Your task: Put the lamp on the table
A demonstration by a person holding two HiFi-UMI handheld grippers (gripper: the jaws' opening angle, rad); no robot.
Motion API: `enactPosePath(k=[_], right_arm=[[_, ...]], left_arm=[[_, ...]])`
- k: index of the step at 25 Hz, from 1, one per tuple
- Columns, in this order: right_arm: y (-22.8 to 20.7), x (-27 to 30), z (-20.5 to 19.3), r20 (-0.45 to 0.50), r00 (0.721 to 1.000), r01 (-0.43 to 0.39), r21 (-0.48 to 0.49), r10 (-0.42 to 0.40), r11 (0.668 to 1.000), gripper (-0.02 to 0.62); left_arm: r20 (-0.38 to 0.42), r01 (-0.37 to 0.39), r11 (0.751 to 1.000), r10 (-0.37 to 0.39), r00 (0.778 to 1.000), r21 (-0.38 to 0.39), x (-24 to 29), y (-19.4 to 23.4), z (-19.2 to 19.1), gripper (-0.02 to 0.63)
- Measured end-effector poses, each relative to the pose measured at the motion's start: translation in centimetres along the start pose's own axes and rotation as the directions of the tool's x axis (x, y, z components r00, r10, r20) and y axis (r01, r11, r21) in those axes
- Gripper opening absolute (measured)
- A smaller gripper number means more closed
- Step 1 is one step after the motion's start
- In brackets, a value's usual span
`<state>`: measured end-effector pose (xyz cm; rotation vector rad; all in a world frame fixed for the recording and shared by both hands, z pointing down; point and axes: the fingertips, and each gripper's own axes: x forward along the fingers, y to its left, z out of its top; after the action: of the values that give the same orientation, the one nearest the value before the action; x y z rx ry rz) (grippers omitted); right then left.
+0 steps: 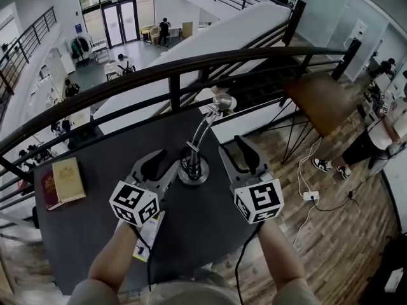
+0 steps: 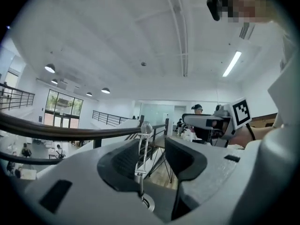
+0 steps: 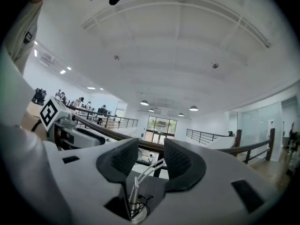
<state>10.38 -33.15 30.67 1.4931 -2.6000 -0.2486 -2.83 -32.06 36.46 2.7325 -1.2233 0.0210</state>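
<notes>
Table (image 1: pixel 191 224) holds lamp (image 1: pixel 193 165); only head view shows book (image 1: pixel 67 180); left gripper (image 1: pixel 164 165) and right gripper (image 1: pixel 238 156) gape, empty.

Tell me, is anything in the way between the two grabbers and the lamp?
No, nothing visible. The lamp stands on the dark table right between the left gripper and the right gripper, and its stem shows through the open gap of each one's jaws. The books lie far off near the table's left edge.
</notes>
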Motion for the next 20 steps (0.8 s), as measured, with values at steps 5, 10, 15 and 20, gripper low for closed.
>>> enactPosePath(k=[5, 10, 15, 20], right_arm=[[0.8, -4.3, 4.3, 0.011, 1.000, -0.011, 0.048, 0.010, 0.999, 0.125], [2.0, -8.3, 7.7, 0.052, 0.999, -0.003, 0.027, 0.002, 1.000, 0.102], [4.6, -11.0, 9.7, 0.089, 0.995, -0.058, 0.030, 0.055, 0.998, 0.080], [8.7, -13.0, 9.5, 0.061, 0.986, -0.156, -0.010, 0.157, 0.988, 0.050]], left_arm=[[0.006, 0.021, 0.996, -0.022, 1.000, 0.089, -2.7, -4.2, 4.5, 0.156], [0.035, 0.034, 0.992, -0.038, 0.999, 0.117, -5.5, -7.6, 8.3, 0.147], [0.078, 0.050, 0.987, -0.063, 0.995, 0.154, -8.4, -10.3, 10.6, 0.069], [0.082, 0.114, 0.982, -0.127, 0.988, 0.148, -10.6, -12.8, 10.0, 0.067]])
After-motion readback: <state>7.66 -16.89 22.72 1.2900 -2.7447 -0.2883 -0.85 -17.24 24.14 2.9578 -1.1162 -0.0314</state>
